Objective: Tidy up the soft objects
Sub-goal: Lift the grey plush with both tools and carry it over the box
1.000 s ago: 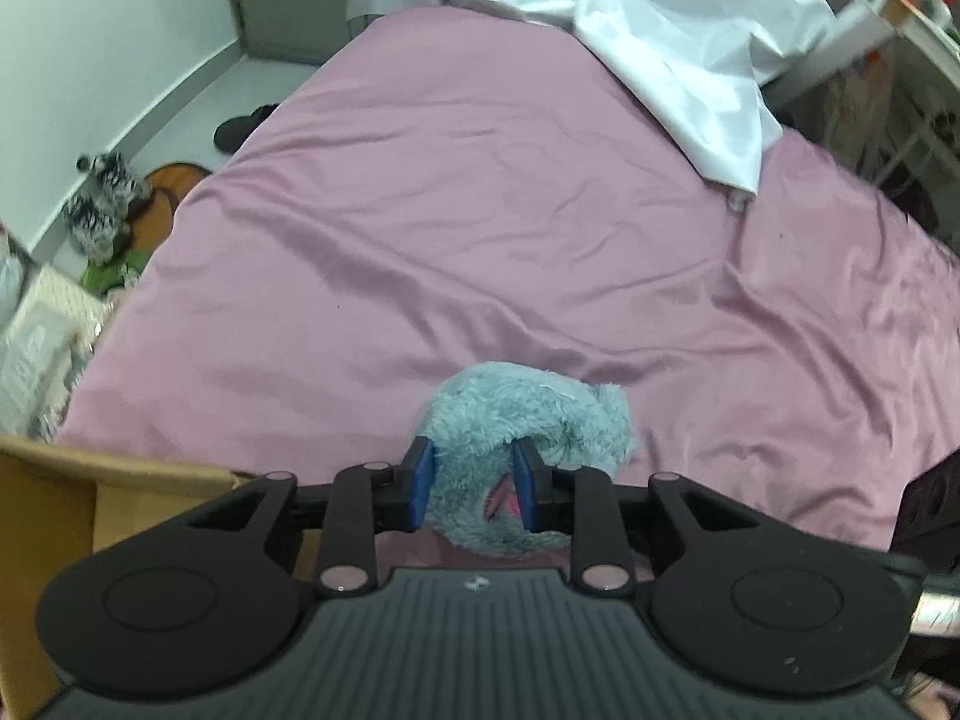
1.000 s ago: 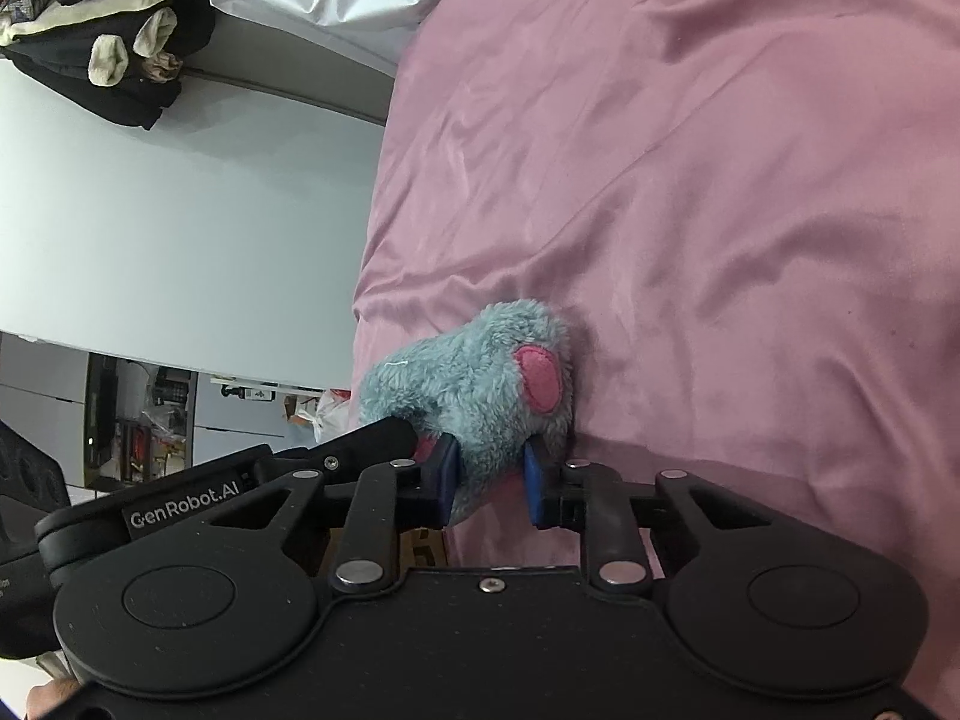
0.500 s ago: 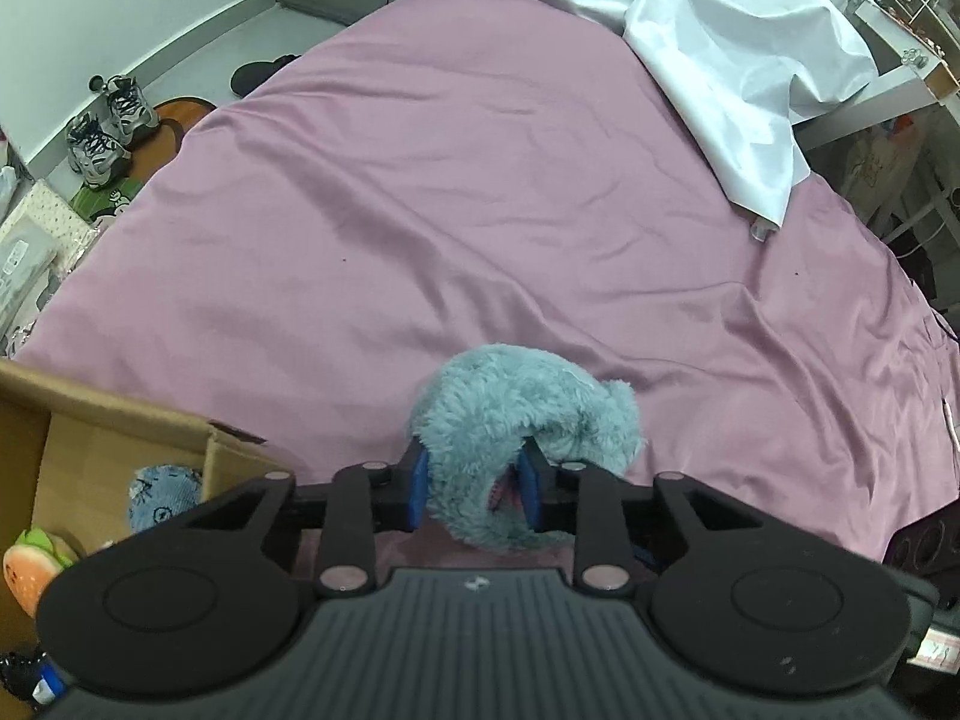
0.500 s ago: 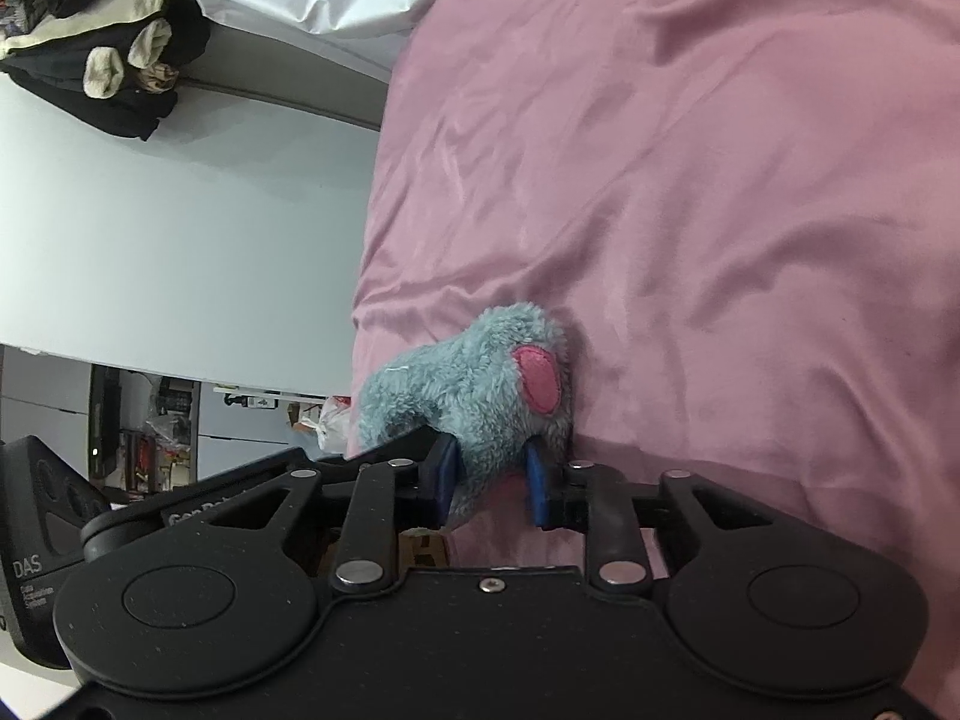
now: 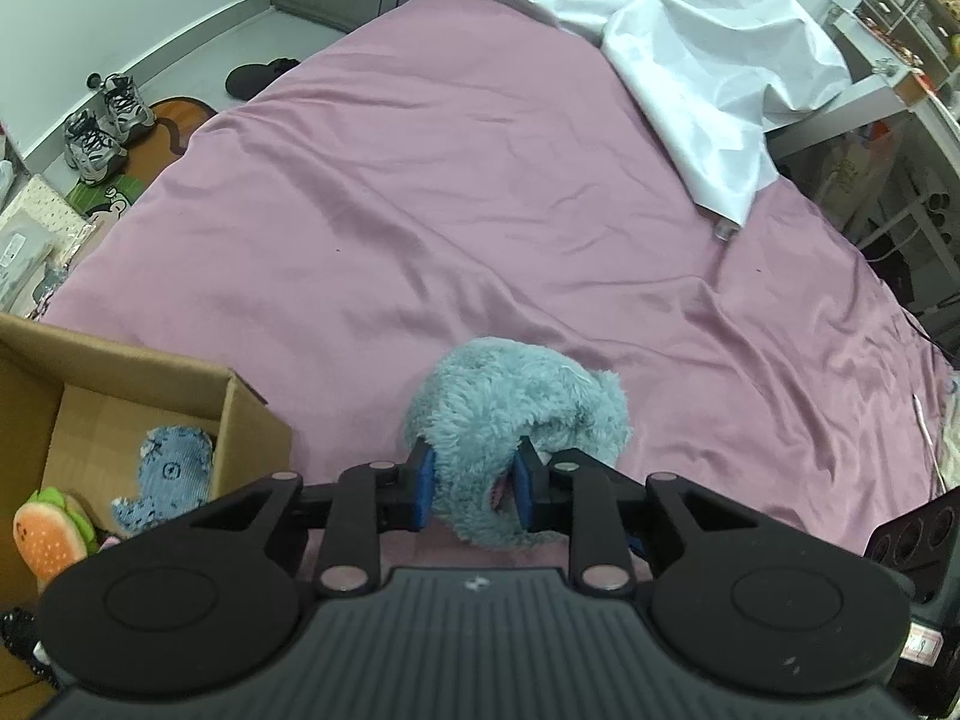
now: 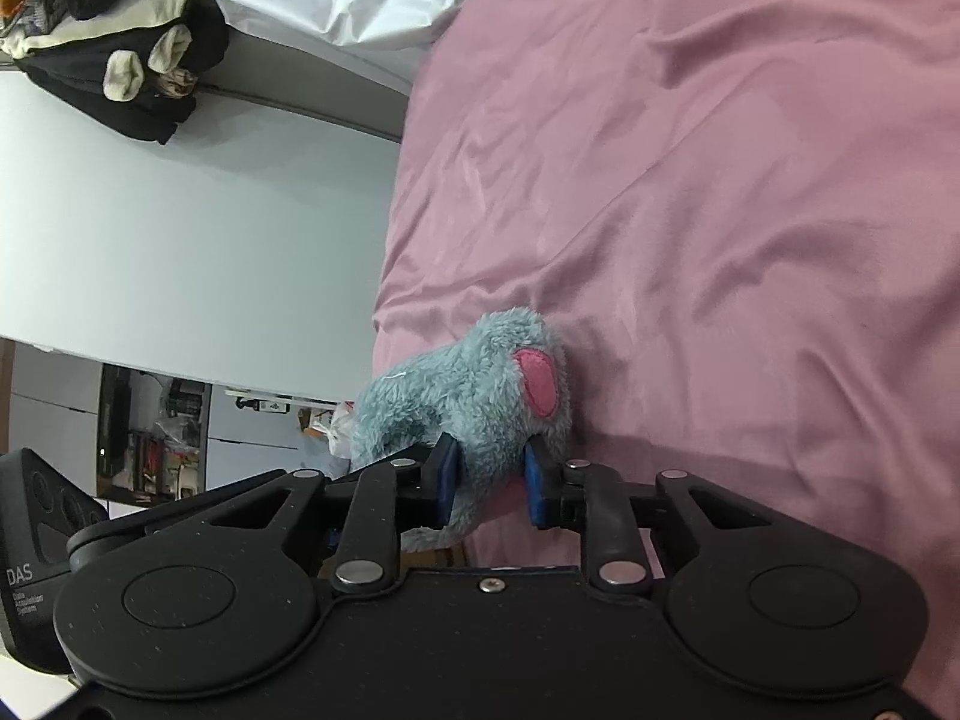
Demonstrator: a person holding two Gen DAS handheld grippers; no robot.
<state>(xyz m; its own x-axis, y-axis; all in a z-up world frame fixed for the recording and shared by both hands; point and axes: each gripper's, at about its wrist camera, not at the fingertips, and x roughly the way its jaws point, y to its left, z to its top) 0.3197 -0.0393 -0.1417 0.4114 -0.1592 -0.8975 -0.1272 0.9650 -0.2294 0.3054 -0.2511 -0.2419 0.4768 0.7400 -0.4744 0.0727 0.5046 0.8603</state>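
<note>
Both grippers were on the same grey-blue plush toy [image 5: 516, 408], which sat at the near edge of the pink bedspread [image 5: 480, 192]. Left gripper [image 5: 473, 489] was clamped on the toy's fur, blue pads pressed into it from both sides. Right gripper [image 6: 493, 480] had the toy between its pads too, jaws closing, fur squeezed between them; the pink ear patch [image 6: 537, 381] faced up in the right wrist view.

Surroundings:
- Cardboard box [image 5: 240, 414], open, just left of the toy at the bed's edge. Its near wall and raised flap stood between the toy and the box interior.
- Inside the box: a blue knitted soft toy [image 5: 168, 474] and an orange-and-green burger-like plush [image 5: 51, 531], lying side by side, touching or nearly so.
- White sheet [image 5: 708, 48] bunched at the far right corner of the bed, well apart from the toy.
- Floor beyond the bed on the left: a pair of grey sneakers [image 5: 102, 126] on a mat, a black slipper [image 5: 258, 75] near the wall.
- Shelving and clutter [image 5: 900, 30] at far right, off the bed.
- Right wrist view: dark clothes [image 6: 120, 66] piled top left, white wall panel beside the bed.

Bedspread between toy and sheet was wrinkled.
</note>
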